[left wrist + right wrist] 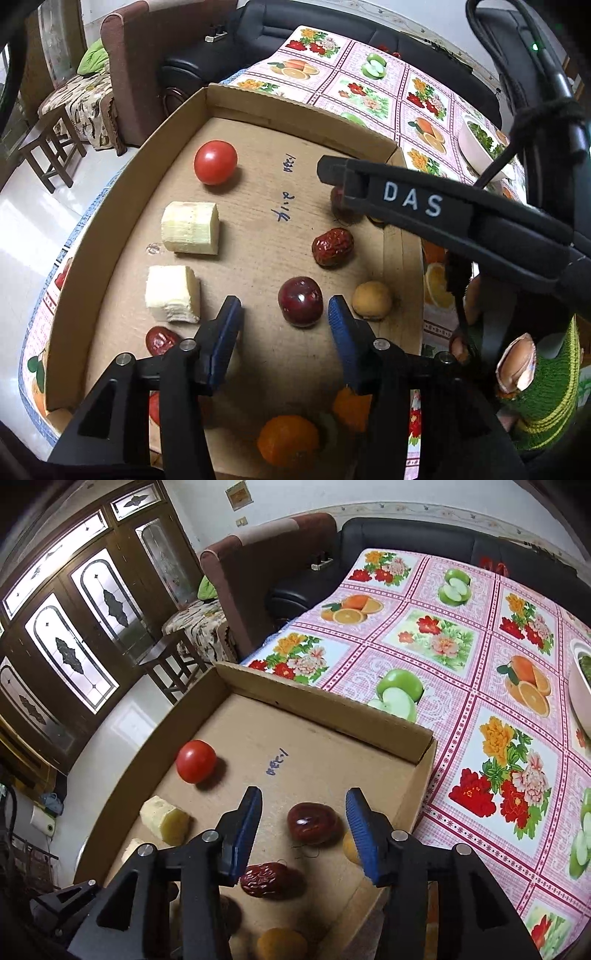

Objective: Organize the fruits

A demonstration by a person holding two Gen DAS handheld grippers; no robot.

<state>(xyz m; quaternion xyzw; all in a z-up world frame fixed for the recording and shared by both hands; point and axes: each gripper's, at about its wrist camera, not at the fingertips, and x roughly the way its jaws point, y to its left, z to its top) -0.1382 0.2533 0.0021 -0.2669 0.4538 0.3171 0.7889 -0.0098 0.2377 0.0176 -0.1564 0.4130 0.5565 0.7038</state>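
Between the left gripper (284,314) fingers sits a dark red plum-like fruit (300,301), jaws spread with clear gaps either side, nothing pressed; released. Right gripper (303,814) likewise parted, straddling a smooth dark date (312,824) without touching it that I can see; released too.

Handling, judged: the plum-like fruit is round, glossy, light, likely to roll or squirt out; take it across its widest middle, gentle squeeze. Smooth date is small, firm and slick; pinch across the short axis. Wrinkled date (332,246), just beyond the left gripper, has a rougher skin and should hold easier.

Outward: tan round fruit (371,299) just right of the plum-like fruit, close enough to get nudged. Two peeled banana chunks, near one (173,293) and far one (190,228), on the left; soft, sticky, bruise easily, so light grip on the flat cut ends' sides. Red tomato (215,161) far left, smooth, thin-skinned, heavier; wide grip at the equator. Orange fruit (288,439) near edge, under the gripper body. Another wrinkled date (160,340) near left.

All lie in the shallow cardboard tray (122,206) on a fruit-print tablecloth (443,657). White bowl (472,147) far right.
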